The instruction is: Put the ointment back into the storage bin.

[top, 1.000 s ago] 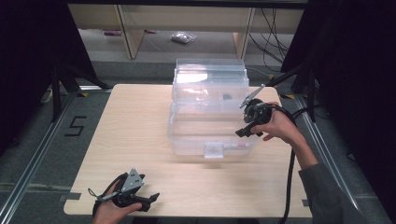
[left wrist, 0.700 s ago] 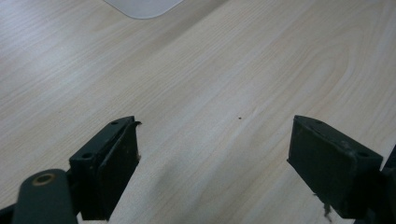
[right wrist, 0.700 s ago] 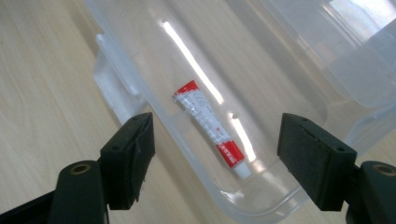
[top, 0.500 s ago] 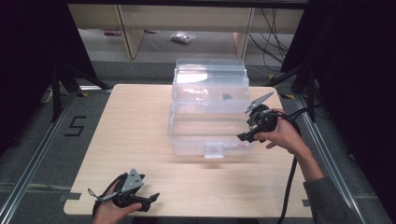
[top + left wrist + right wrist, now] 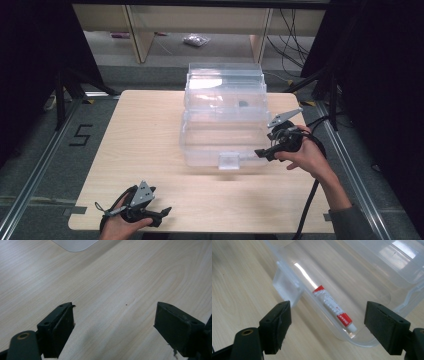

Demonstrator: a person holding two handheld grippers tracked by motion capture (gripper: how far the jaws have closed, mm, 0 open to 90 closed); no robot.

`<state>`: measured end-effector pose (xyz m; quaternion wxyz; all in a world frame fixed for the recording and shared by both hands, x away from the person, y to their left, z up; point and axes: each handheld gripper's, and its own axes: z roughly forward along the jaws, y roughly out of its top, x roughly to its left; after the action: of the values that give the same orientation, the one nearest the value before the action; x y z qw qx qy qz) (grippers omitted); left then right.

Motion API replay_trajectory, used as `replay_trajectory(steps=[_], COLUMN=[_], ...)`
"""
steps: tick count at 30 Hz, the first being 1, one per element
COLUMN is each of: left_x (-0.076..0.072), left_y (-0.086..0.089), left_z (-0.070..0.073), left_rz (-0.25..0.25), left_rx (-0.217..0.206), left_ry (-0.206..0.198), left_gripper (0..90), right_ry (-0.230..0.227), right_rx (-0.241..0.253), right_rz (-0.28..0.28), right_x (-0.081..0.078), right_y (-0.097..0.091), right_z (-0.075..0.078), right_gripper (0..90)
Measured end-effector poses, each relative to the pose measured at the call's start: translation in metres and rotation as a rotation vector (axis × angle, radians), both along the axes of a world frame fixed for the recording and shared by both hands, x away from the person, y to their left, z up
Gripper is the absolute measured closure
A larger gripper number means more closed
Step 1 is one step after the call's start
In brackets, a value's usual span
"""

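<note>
A clear plastic box stands open mid-table, its lid tipped back. A red-and-white tube lies inside along the front wall. My right gripper is at the box's front right corner, level with the rim and pointing left toward the front latch tab. In the right gripper view its jaws stand wide and have just been opening, with nothing pressed between the pads; the box corner lies beyond them. My left gripper rests open at the table's front left, over bare wood.
The light wooden table has free room left of and in front of the box. A small dark spot shows through the box's back part. Shelving legs and cables stand beyond the far edge; a floor rail runs along the right side.
The right gripper has drawn back from over the box's right side to its front right corner, a little lower, and its jaws stand wider. The left gripper has not moved.
</note>
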<state>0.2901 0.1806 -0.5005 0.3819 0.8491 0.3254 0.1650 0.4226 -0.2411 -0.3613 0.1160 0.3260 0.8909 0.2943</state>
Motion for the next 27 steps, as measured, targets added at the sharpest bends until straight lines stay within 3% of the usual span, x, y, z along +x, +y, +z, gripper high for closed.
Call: replay_trajectory(steps=[1,4,7,9,11,14,15,18,20,21,25,26,27], left_x=[-0.001,-0.002,-0.002,-0.001,-0.001,-0.001,-0.002,-0.002,-0.003,-0.003,-0.004,-0.005,-0.004], left_y=[0.000,-0.001,-0.001,0.002,0.002,0.003,0.002,0.003,0.002,0.003,0.004,0.004,0.005], left_z=[0.001,0.001,0.002,0.003,0.003,0.004,0.003,0.003,0.003,0.004,0.005,0.005,0.006], left_rz=[-0.006,-0.010,-0.008,-0.007,-0.006,0.000,0.007,0.008,0.017,0.016,0.021,0.020,0.016], left_rx=[0.005,-0.014,-0.013,0.032,0.024,0.034,0.017,0.025,0.007,0.009,0.008,-0.004,0.023], left_ry=[0.000,-0.006,-0.007,-0.005,-0.008,-0.013,-0.018,-0.019,-0.021,-0.022,-0.027,-0.020,-0.021], left_gripper=[15.6,15.6,15.7,15.7,15.7,15.6,15.6,15.7,15.7,15.6,15.6,15.6,15.6], right_ry=[0.018,-0.017,-0.010,-0.010,-0.023,-0.019,-0.022,-0.017,-0.019,-0.041,-0.035,-0.054,-0.057], right_rx=[-0.003,0.003,0.011,0.021,0.020,0.042,0.042,0.038,0.041,0.051,0.056,0.058,0.052], right_rz=[-0.021,0.013,0.001,-0.002,0.016,-0.015,-0.018,-0.018,-0.019,-0.031,-0.026,-0.018,-0.012], right_x=[-0.003,-0.007,-0.011,-0.015,-0.015,-0.021,-0.022,-0.028,-0.033,-0.035,-0.042,-0.043,-0.045], right_y=[0.000,-0.003,-0.002,-0.002,-0.003,-0.003,-0.004,-0.005,-0.005,-0.005,-0.006,-0.006,-0.006], right_z=[0.001,-0.001,-0.003,-0.005,-0.007,-0.010,-0.011,-0.011,-0.011,-0.012,-0.013,-0.016,-0.017], right_gripper=[22.0,21.3,21.2,20.3,20.6,20.4,20.4,20.3,20.1,20.0,19.7,19.6,19.5])
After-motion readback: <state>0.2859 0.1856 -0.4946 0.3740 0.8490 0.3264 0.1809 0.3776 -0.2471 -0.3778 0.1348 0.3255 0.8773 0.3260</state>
